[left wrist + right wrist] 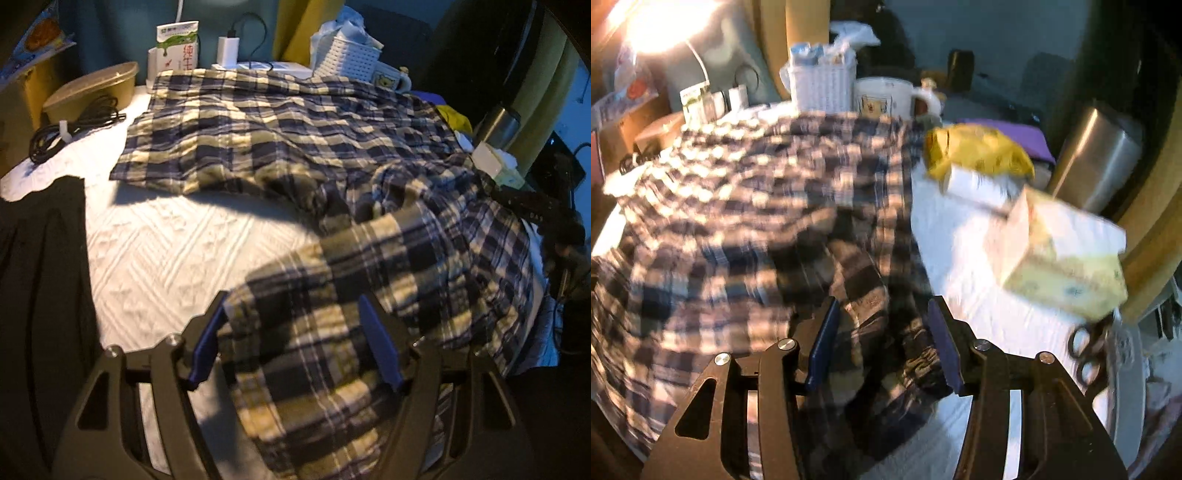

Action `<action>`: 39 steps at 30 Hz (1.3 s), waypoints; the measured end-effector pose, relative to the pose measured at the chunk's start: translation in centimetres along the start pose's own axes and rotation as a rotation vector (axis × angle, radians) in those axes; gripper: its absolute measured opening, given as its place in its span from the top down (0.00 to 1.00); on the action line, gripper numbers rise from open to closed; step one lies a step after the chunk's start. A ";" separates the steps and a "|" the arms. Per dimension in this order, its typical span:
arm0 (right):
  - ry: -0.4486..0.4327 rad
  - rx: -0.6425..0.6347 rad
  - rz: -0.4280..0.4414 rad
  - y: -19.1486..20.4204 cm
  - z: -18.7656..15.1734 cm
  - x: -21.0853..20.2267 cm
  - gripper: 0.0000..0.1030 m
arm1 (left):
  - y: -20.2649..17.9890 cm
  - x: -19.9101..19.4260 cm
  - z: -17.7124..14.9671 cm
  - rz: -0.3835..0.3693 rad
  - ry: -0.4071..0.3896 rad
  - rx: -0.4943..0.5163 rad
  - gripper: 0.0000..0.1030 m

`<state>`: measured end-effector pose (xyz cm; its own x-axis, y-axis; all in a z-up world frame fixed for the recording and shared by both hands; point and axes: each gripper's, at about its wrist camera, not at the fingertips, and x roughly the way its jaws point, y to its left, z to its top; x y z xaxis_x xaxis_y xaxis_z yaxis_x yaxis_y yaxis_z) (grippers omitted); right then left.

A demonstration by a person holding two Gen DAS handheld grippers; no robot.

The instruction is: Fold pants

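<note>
Plaid pants (280, 125) sprawl across white-covered table (159, 251), one leg flat, rest rumpled. Left tool (291, 332) wide, cloth between, ungripped. Right tool (882, 343) wide over bunched fabric. Soft, light, limp; pinch hem or waistband edges.

Navy-and-cream plaid pants (280, 125)

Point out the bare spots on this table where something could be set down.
One clear patch: white quilted cover between plaid pants and black cloth. A narrower strip lies between the pants and tissue box. The back edge is crowded: white basket, mug, charger.
</note>
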<state>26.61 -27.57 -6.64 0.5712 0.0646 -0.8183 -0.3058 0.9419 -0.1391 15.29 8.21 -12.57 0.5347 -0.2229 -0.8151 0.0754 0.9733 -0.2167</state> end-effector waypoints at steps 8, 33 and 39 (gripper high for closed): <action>-0.033 -0.019 0.013 0.2 -2.0 -1.5 0.93 | -1.4 -2.6 -1.8 -0.015 -0.067 0.015 0.93; -0.040 0.040 -0.021 -2.2 -3.7 -4.2 0.93 | 6.1 -9.9 -1.6 0.098 -0.080 -0.098 0.87; -0.056 0.045 -0.014 -2.4 -3.2 -4.8 0.77 | 4.0 -3.4 1.6 0.037 -0.007 -0.026 0.87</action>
<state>22.22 -31.20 -4.16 0.6172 0.0683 -0.7838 -0.2633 0.9567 -0.1240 15.08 12.93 -9.81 0.5429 -0.1860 -0.8189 0.0331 0.9791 -0.2005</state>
